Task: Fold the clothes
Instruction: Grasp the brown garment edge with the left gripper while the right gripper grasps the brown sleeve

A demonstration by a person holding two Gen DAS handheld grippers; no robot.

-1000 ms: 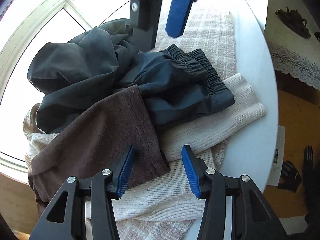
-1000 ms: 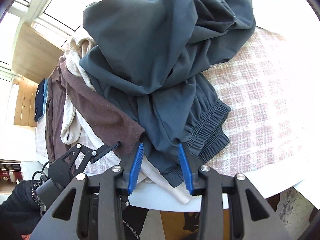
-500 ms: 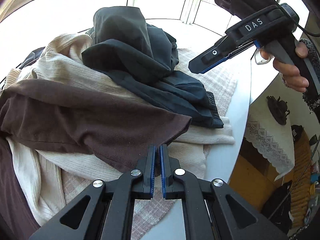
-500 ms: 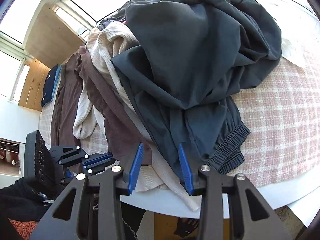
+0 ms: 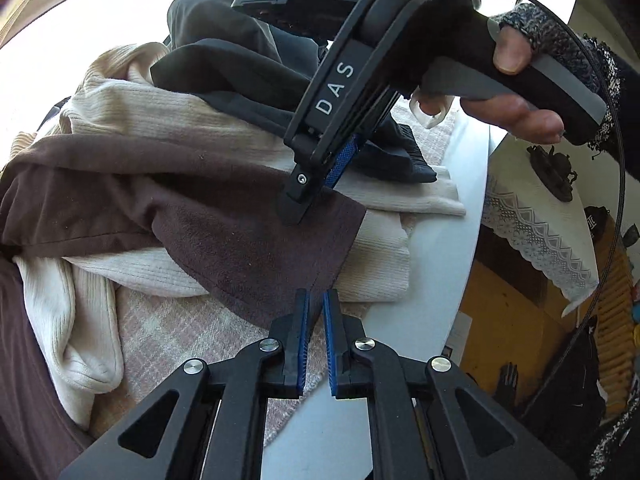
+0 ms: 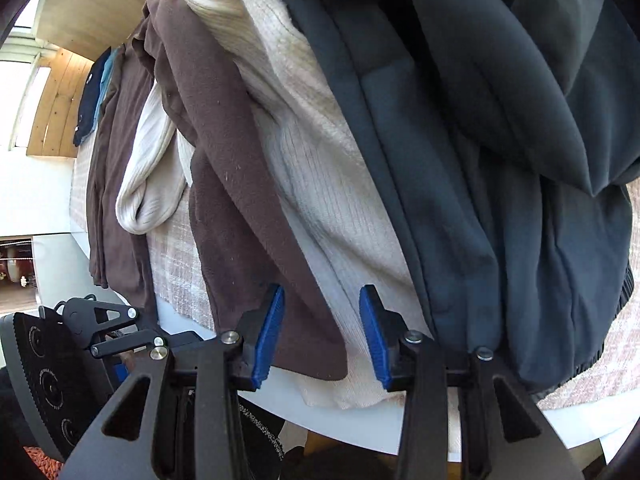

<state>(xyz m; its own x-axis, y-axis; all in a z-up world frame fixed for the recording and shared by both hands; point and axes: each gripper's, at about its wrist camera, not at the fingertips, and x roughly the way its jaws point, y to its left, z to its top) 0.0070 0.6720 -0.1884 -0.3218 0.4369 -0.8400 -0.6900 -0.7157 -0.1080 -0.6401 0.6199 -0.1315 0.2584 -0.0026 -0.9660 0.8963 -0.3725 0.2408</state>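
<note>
Down onto the brown cloth (image 5: 248, 236) has come the right gripper (image 6: 322, 334), its jaws spread over the near hem. Left gripper (image 5: 316, 340) jaws are opening a little by that hem's corner, pinching nothing, likely to pull it free. Clothes pile on a checked cloth (image 5: 168, 324) over the white worktop (image 5: 432, 296), by bright windows.
</note>
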